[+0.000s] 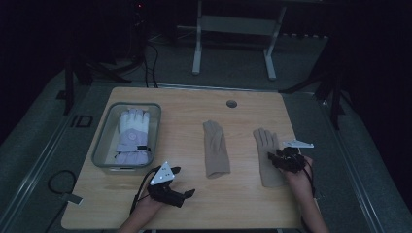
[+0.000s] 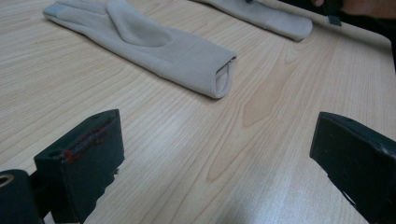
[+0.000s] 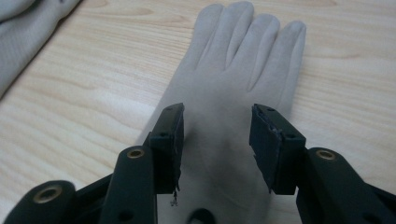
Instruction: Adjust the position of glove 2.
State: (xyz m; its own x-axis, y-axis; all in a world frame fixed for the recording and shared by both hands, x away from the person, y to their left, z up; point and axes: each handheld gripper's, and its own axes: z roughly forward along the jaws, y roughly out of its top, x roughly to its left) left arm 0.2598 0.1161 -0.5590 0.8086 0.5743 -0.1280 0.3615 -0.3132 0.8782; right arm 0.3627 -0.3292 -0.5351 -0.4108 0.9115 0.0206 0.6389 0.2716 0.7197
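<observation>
From the high view, two beige gloves lie flat on the wooden table (image 1: 111, 204), and a clear bin (image 1: 99, 145) at the left already holds a white padded glove (image 1: 132, 136). The right gripper (image 1: 281, 158) sits over the right beige glove (image 1: 266, 155), near its palm; the left gripper (image 1: 187, 187) rests low on the table, pointing toward the middle beige glove (image 1: 215, 148) but apart from it.

Over to the left gripper view — jaws spread wide, nothing between them but bare wood. The middle beige glove (image 2: 154, 44) lies ahead, cuff opening turned this way. Good approach line: I'd say slide forward and take the cuff edge, where the fabric is doubled and easy to bite.

Now the right gripper view — jaws parted, straddling the palm of the right beige glove (image 3: 233, 93), with the glove's fingers pointing away. Nothing is pinched yet; the cloth lies flat between the pads. The trick here, as I judge it, is to press down so the tips bunch some fabric, then close — a flat glove on smooth wood slips away from a shallow pinch. Once it's gripped, lift straight up so the glove's fingers don't drag.
</observation>
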